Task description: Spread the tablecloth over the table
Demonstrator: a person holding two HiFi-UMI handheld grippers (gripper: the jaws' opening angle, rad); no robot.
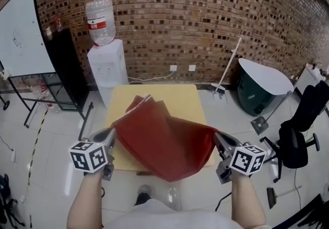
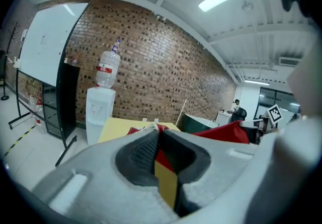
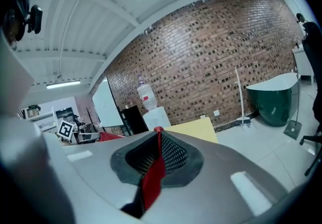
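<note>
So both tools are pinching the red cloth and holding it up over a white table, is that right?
Not quite: the table is yellow, not white, as the head view shows. The rest holds: the left tool and the right tool each pinch the red cloth and hold it up over that table.

The far half of the square yellow worktop (image 1: 177, 97) lies bare. The red fabric tablecloth (image 1: 164, 143) billows over the near half and fills the gap between the left hand-held gripper (image 1: 110, 136) and the right hand-held gripper (image 1: 218, 139). A white water dispenser with a clear bottle (image 1: 107, 66) stands just beyond the far-left corner. Pale tiled floor (image 1: 61, 135) lies open on both sides. To the right stand a dark green tub (image 1: 256, 94), a leaning white mop (image 1: 227, 71) and, nearest, a black office chair (image 1: 300, 130).
</note>
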